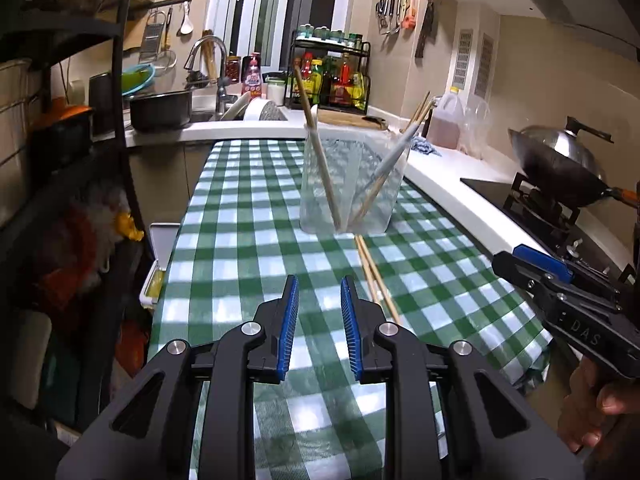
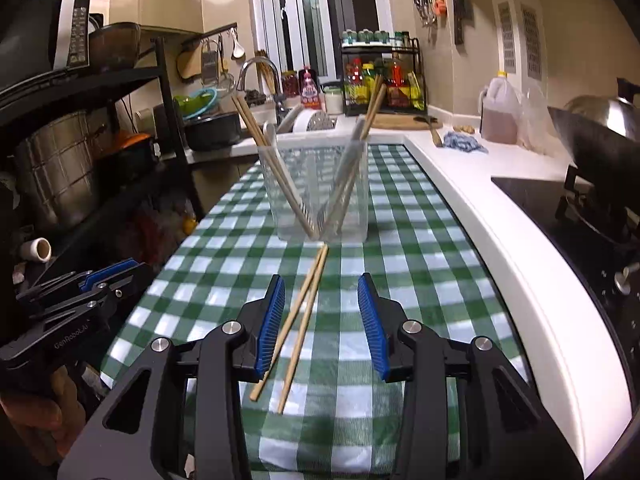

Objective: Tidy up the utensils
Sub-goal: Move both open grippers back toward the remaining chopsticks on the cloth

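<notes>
The cloth is a green and white check. The chopsticks are pale tan wood. The holder is clear, with one grey handle among tan sticks. Both grippers are black with blue ribbed pads. The counter is white, the wok black under a silver lid.

Clear plastic holder stands upright on the green-checked table, mid-table. Inside: a pair of wooden chopsticks leaning left, and further chopsticks with a pale grey-handled utensil leaning right; the lower ends meet near the holder's base. One loose pair of wooden chopsticks lies flat on the table just in front of the holder, tips crossing near it, ends spread apart.
</notes>
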`<state>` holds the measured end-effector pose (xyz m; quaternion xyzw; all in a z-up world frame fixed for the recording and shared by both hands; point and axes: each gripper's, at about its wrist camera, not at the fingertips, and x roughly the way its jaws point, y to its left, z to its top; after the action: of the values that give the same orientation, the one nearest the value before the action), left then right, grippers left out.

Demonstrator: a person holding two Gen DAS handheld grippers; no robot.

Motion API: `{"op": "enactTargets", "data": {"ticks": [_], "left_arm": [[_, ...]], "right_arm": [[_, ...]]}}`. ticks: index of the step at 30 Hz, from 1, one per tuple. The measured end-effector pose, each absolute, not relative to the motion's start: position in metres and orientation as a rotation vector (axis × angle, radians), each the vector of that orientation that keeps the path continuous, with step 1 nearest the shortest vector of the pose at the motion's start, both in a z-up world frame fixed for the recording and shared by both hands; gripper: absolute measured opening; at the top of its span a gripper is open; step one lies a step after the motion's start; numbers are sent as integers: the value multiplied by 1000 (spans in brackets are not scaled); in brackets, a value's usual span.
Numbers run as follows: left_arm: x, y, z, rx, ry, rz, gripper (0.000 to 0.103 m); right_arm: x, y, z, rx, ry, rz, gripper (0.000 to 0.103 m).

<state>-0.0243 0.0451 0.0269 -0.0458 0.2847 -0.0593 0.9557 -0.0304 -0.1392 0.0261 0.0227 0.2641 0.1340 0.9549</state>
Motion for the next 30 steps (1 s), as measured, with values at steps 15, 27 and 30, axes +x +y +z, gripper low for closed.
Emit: {"op": "enactTargets", "data": {"ticks": [15, 27, 30], "left_arm": [[-18, 54, 8, -147, 626, -82, 22], [-17, 53, 4, -148, 640, -81, 22], [-16, 51, 2, -138, 646, -79, 22]], "right_arm": [[-9, -120, -35, 92, 702, 290, 28], [6, -98, -66, 39, 814, 286, 27], [4, -97, -67, 14, 806, 270, 25]]}}
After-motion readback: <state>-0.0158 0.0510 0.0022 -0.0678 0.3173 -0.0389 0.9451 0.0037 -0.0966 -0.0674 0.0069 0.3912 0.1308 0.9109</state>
